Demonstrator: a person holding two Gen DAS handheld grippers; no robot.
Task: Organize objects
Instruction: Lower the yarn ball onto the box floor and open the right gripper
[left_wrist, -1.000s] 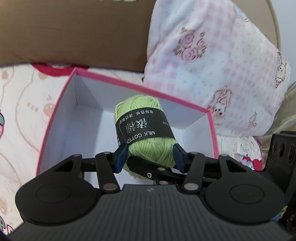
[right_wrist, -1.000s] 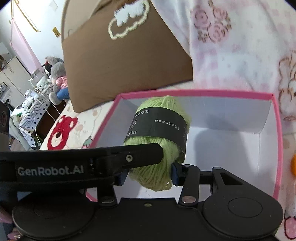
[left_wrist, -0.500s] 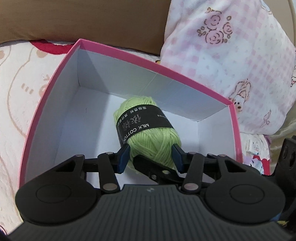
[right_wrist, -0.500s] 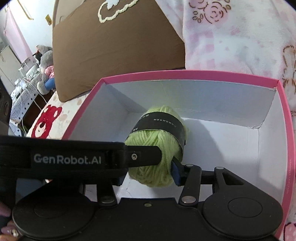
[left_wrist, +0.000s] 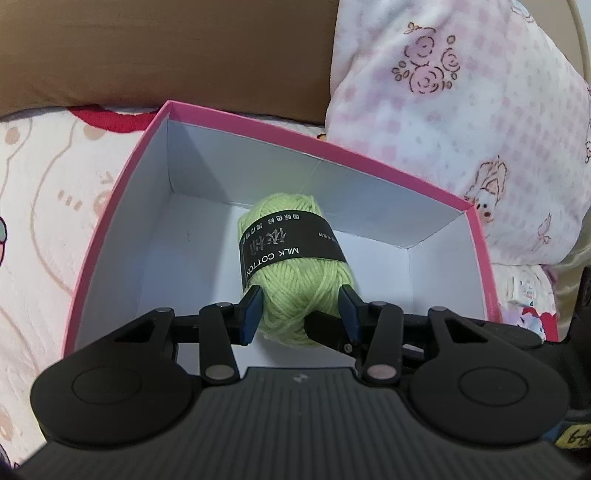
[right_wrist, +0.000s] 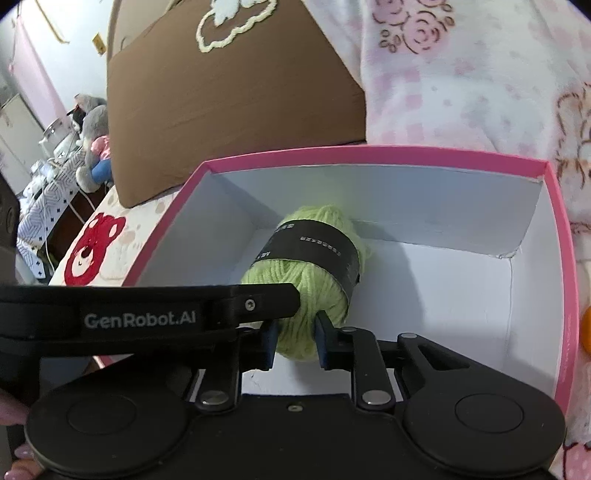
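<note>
Down inside the pink box (left_wrist: 122, 206) on the bed, the green yarn ball (left_wrist: 295, 273) looks light and squashy, the right gripper (right_wrist: 295, 345) clamped on its near end, the left gripper (left_wrist: 301, 314) closing around it, pads touching the wool below its paper band.

The yarn ball (left_wrist: 295, 273) is set inside the box (left_wrist: 110, 221), near its far wall. Behind the box, a cushion (left_wrist: 166, 51) is propped at left and a pillow (left_wrist: 461, 110) at right.
</note>
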